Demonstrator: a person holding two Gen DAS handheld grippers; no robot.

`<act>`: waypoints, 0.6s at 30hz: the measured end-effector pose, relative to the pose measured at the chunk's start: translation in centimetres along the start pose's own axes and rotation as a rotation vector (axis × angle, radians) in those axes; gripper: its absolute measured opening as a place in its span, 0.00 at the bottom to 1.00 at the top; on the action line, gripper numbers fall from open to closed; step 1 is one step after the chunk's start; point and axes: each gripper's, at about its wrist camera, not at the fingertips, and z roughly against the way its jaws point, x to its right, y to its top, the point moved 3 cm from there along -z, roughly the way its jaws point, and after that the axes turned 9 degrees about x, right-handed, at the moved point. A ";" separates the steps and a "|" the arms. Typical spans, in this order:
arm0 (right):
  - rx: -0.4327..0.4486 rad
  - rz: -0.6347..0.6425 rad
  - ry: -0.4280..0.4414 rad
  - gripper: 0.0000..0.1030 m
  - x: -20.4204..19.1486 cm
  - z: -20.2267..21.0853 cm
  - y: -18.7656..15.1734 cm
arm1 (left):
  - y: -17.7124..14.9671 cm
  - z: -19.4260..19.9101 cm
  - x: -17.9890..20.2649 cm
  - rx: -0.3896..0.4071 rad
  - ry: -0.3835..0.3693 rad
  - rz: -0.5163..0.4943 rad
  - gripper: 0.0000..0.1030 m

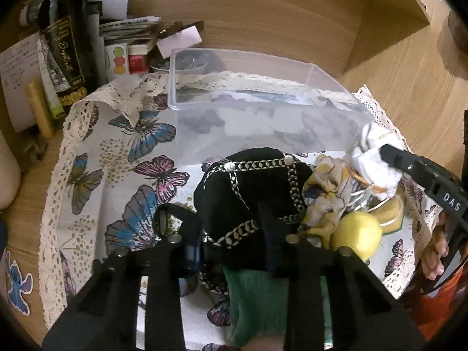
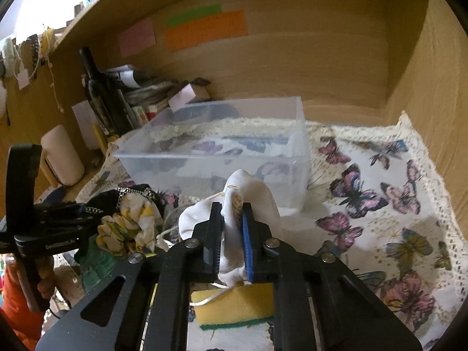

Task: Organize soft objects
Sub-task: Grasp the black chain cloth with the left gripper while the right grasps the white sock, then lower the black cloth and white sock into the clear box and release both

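A clear plastic box (image 1: 234,108) (image 2: 222,152) stands empty on the butterfly cloth. My left gripper (image 1: 216,213) is shut on a black cloth with chain trim (image 1: 248,187), in front of the box. My right gripper (image 2: 231,207) is shut on a white drawstring pouch (image 2: 251,196), held near the box's front wall; it also shows in the left wrist view (image 1: 377,163). Between the grippers lie a yellow floral cloth (image 1: 324,187) (image 2: 131,222), a yellow ball (image 1: 358,234), a green cloth (image 1: 257,298) and a yellow-green sponge (image 2: 234,301).
The butterfly cloth (image 2: 380,204) covers a wooden desk nook. A dark wine bottle (image 1: 67,35), papers and small boxes (image 1: 125,32) crowd the back left. A white cylinder (image 2: 63,155) stands at the left. Wooden walls (image 2: 292,58) close the back and right.
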 end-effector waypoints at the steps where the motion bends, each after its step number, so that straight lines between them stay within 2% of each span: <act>1: 0.016 0.007 -0.004 0.10 0.0 0.5 0.3 | 0.1 0.5 0.0 0.011 0.009 -0.004 0.25; 6: 0.099 0.011 -0.023 0.09 0.3 2.8 2.1 | 1.3 2.8 0.2 0.076 0.030 -0.045 0.21; 18: 0.262 0.060 -0.073 0.09 0.3 4.6 7.6 | 7.2 6.9 -0.3 0.277 0.065 -0.045 0.20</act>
